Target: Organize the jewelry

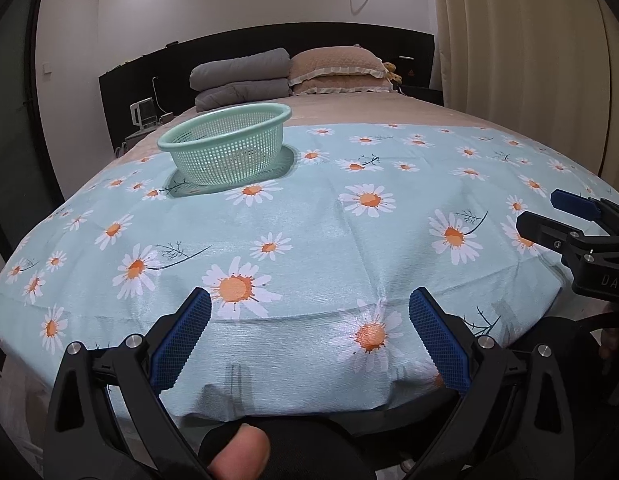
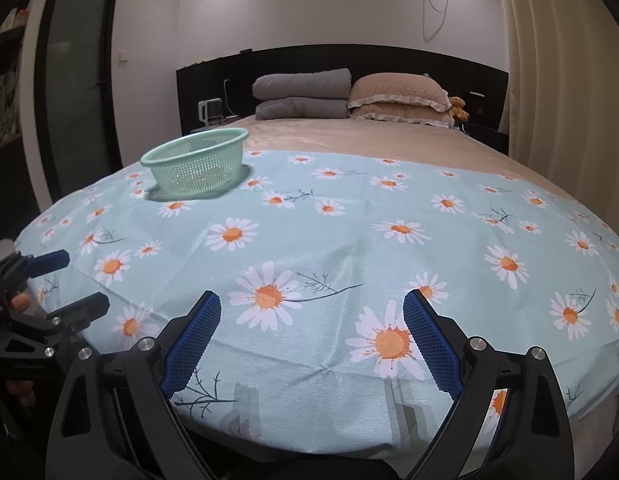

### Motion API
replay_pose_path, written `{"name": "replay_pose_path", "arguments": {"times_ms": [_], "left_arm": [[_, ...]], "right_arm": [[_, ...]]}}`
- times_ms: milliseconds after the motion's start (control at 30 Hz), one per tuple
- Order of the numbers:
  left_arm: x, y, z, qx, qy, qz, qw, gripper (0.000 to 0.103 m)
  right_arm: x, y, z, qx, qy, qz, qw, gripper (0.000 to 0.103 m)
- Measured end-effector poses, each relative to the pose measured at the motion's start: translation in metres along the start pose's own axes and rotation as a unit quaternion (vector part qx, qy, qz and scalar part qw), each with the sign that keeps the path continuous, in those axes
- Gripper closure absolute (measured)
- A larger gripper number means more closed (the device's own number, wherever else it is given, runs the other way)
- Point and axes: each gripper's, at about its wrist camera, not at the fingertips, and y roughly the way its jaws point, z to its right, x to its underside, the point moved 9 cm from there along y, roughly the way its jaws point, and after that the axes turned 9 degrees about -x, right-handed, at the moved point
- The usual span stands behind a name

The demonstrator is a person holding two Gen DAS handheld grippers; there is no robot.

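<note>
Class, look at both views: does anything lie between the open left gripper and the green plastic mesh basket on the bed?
Nothing visible: only bare daisy-print cloth lies between the left gripper and the green plastic mesh basket.

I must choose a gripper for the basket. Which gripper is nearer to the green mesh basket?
Left, by a small margin. The green mesh basket sits ahead and slightly left of the open left gripper; from the open right gripper it lies farther left.
</note>
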Motion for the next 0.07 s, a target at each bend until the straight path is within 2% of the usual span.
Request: {"name": "replay_pose_path", "arguments": {"times_ms": [67], "left_arm": [[-0.0001, 0.0010, -0.0041, 0.000, -0.010, -0.003, 0.9999, 0.006]], "right_arm": [[0.0000, -0.0004, -0.0004, -0.001, -0.002, 0.001, 1.000, 0.015]]}}
